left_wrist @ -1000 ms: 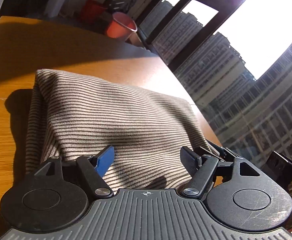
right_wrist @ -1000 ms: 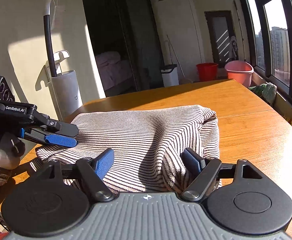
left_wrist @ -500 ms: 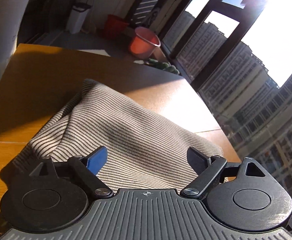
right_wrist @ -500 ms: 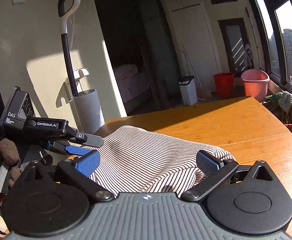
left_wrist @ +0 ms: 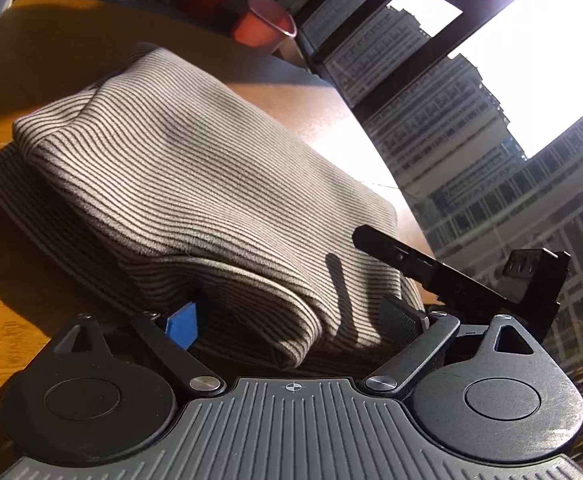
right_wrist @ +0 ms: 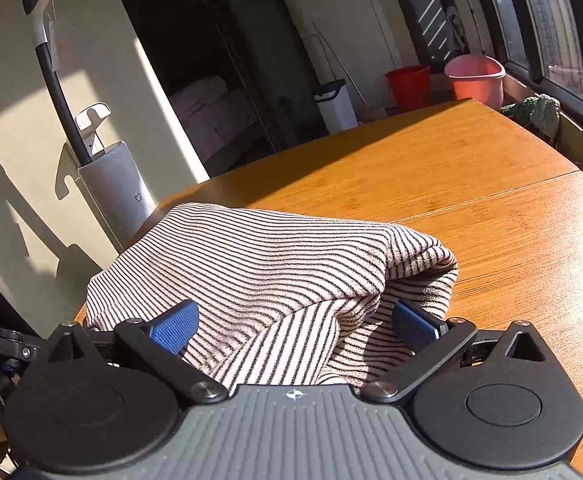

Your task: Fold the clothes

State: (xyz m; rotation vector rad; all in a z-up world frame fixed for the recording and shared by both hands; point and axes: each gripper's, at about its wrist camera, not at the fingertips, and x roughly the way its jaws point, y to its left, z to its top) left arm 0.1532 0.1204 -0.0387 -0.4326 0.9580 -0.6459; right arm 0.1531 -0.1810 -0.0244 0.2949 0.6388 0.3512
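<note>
A folded garment with thin dark and pale stripes [left_wrist: 195, 168] lies on the wooden table [left_wrist: 19, 264]. It also shows in the right wrist view [right_wrist: 259, 276]. My left gripper [left_wrist: 291, 320] is open, its blue pads spread wide around the garment's near folded edge. My right gripper [right_wrist: 295, 324] is open too, its pads on either side of a bunched fold at the garment's near edge. The right gripper's black fingers [left_wrist: 431, 268] show at the right of the left wrist view, resting over the cloth.
The table [right_wrist: 471, 200] stretches away to the right of the garment. Its left edge runs close beside the cloth. Off the table stand a vacuum in its dock [right_wrist: 111, 184], a bin [right_wrist: 335, 104], a red bucket [right_wrist: 409, 84] and a pink basin [right_wrist: 475, 80].
Both grippers have moved lower and closer to the garment's near edge. The cloth now bunches up between both pairs of pads. Both stay open.
</note>
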